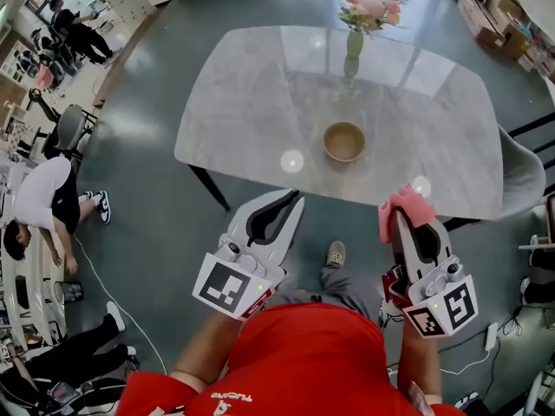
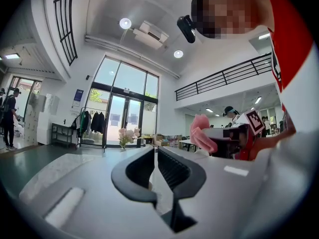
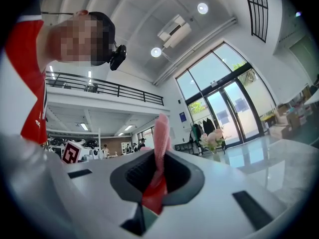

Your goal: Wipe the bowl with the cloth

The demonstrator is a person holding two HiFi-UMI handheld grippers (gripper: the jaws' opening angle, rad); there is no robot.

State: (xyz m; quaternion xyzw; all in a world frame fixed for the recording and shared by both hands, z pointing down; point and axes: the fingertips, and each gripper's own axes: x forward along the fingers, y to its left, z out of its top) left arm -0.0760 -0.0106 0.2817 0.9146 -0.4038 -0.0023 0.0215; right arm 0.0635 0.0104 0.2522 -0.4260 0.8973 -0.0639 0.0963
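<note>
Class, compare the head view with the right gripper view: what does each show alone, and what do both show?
Head view only: the bowl and the person's shoe. Right gripper view only: the balcony railing and ceiling lights. Both: the pink cloth clamped in the right tongs, and the flowers.

Bright light from round ceiling lamps [image 2: 125,23] and tall glass doors [image 2: 124,111] leaves white glare spots on the glossy pale marble table [image 1: 260,102], while both gripper views bend and blacken at their rims
</note>
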